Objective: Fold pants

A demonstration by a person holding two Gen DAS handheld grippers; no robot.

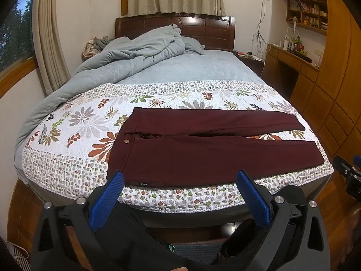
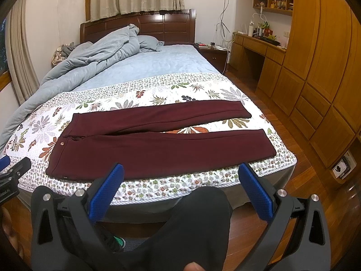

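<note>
Both the left tongs (image 1: pixel 180 181) and right tongs (image 2: pixel 180 174) gape wide, empty; maroon pants (image 1: pixel 203 151) lie flat just ahead, seemingly unfolded.

Small label on the waistband of the maroon pants (image 1: pixel 203 149): print too small to read. Books on the wall shelf (image 1: pixel 306 11): blurred, titles illegible. Right gripper (image 1: pixel 347 174) cut off by the left-wrist frame edge; left gripper (image 2: pixel 11 176) likewise in the right-wrist view. Bed frame (image 1: pixel 144 219) partly hidden behind the near gripper fingers and a dark trouser leg (image 2: pixel 191 225).
</note>
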